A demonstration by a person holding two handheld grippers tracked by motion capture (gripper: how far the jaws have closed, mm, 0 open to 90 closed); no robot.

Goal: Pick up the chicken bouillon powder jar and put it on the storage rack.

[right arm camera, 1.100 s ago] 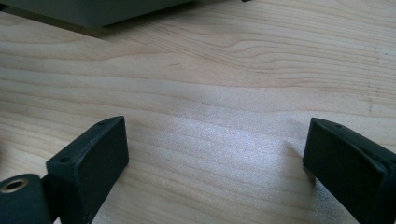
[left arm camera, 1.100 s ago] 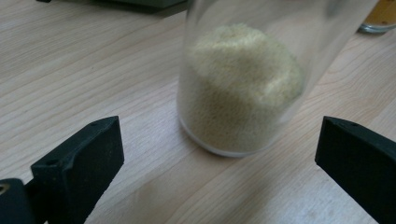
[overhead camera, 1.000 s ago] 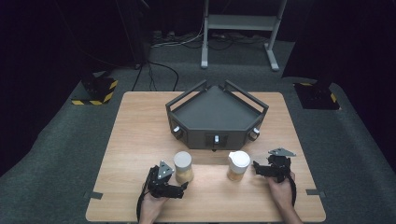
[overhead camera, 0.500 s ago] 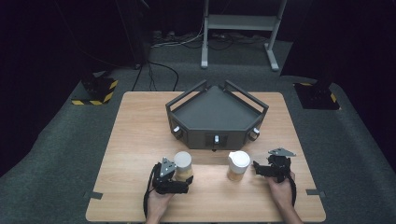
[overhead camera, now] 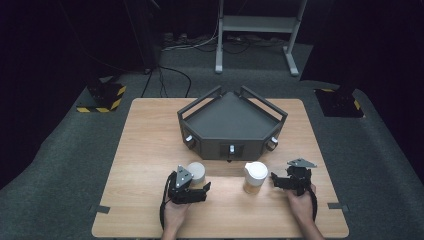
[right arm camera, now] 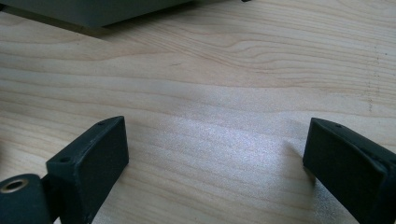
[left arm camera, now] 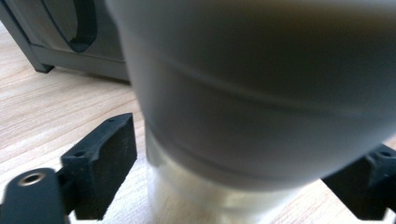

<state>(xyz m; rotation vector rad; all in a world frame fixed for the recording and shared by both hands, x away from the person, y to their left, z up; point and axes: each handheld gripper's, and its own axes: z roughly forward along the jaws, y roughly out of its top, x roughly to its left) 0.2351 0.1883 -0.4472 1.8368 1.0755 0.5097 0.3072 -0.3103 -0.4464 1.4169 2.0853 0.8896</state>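
Pale wood runs under everything on the worktop (overhead camera: 150, 150), with a dark angular tray (overhead camera: 232, 120) at the centre. The left tool (overhead camera: 200, 186) has its jaws apart on either side of a lidded cup (overhead camera: 196, 172), low near its base and not yet pinching. The right tool (overhead camera: 274, 180), also spread wide, rests beside a second lidded cup (overhead camera: 255, 177), apart from it. Such cups look light and easily crushed; I'd grip gently around the body, never by the lid.
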